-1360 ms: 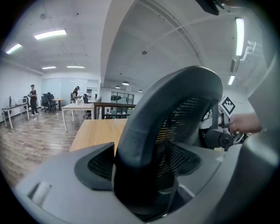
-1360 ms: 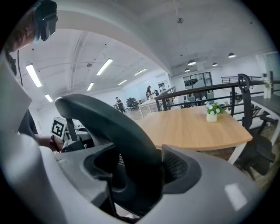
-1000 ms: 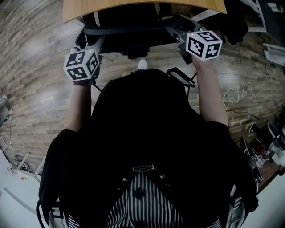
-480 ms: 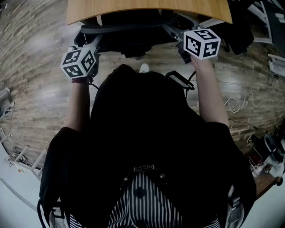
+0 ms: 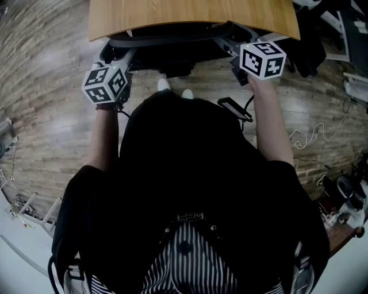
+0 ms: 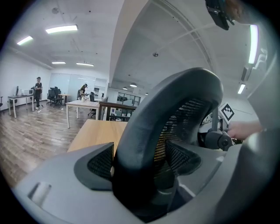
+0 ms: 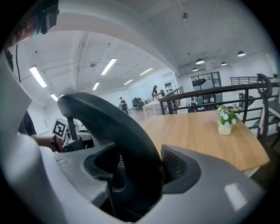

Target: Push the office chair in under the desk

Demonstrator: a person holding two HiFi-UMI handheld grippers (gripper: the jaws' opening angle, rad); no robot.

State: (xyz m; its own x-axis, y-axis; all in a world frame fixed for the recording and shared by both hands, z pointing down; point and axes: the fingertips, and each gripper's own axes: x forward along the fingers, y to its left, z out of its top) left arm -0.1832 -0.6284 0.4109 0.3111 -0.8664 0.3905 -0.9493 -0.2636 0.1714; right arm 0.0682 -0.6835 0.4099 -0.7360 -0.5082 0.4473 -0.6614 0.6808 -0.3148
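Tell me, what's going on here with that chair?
A person holds a gripper in each hand. The left gripper and right gripper both clamp the top backrest rim of the office chair. That rim sits right at the edge of the wooden desk, so the chair looks nearly pushed in.

Wooden desk (image 5: 190, 14), seemingly plastic chair (image 6: 140, 131)

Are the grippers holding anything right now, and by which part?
Yes. The left hand-held gripper and the right hand-held gripper each clamp the top backrest rim of the office chair, one toward each side.
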